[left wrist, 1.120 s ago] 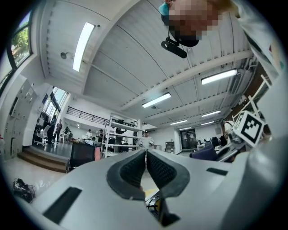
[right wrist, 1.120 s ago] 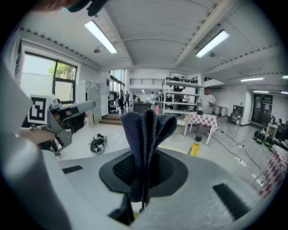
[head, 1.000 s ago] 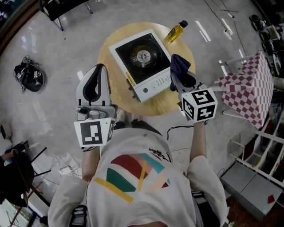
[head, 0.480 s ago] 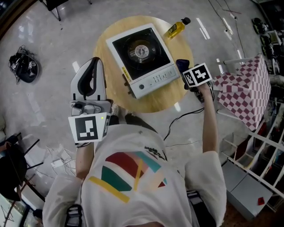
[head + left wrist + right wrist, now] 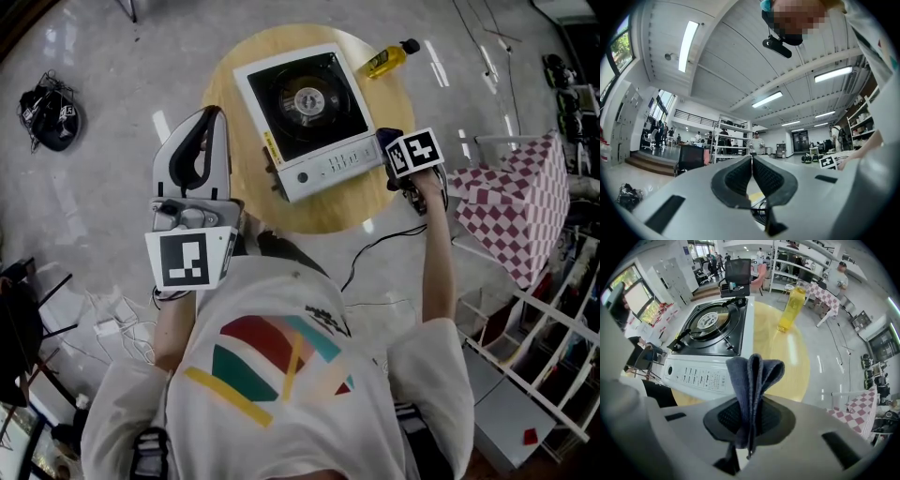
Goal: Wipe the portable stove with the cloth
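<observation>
Little free room on the round table
The stove (image 5: 305,103) fills most of the table (image 5: 323,214); only the near edge (a narrow strip) is bare, and a yellow bottle (image 5: 389,59) blocks the far right edge.

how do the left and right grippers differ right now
The left gripper is shut on nothing; the right gripper is shut on the folded cloth. The left gripper points away across the room; the right gripper faces the stove from its control side. Both are closed.

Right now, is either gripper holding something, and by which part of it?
The right gripper is shut on the folded dark cloth, pinching one end; the rest sticks out. The left gripper is shut, empty.
</observation>
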Tool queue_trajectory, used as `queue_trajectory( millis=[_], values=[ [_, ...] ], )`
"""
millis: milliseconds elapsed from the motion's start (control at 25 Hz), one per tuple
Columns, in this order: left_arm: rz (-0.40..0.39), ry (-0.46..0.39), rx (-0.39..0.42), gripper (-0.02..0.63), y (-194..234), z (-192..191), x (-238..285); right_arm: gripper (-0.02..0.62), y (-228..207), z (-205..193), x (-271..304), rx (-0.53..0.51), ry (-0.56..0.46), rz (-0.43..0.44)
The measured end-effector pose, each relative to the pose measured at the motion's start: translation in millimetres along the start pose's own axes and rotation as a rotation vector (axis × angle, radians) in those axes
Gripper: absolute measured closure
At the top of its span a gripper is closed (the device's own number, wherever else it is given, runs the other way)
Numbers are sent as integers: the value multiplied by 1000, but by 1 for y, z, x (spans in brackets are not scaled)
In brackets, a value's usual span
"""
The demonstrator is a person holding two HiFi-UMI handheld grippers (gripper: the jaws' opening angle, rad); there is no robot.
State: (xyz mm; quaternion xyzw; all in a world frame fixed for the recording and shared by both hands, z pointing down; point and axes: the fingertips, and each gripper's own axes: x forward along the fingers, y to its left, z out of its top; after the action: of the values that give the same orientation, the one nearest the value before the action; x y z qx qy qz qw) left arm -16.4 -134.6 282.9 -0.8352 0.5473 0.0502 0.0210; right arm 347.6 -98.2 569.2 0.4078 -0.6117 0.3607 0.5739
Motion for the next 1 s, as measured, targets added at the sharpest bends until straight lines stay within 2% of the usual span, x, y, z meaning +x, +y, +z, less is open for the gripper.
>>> queue_trajectory(
  millis=[320, 600, 800, 1000],
  values=[
    [16, -7, -15, 598, 10, -5, 0, 558, 7, 2, -4, -56, 42, -54],
    [-7, 39, -8, 598, 15, -18, -8, 558, 20, 4, -9, -106, 60, -104],
    [36, 15, -43, 598, 27, -12, -8, 558, 53, 7, -9, -145, 58, -59],
    [8, 53, -21, 598, 35, -24, -19, 558, 86, 8, -9, -162, 56, -18]
  ],
)
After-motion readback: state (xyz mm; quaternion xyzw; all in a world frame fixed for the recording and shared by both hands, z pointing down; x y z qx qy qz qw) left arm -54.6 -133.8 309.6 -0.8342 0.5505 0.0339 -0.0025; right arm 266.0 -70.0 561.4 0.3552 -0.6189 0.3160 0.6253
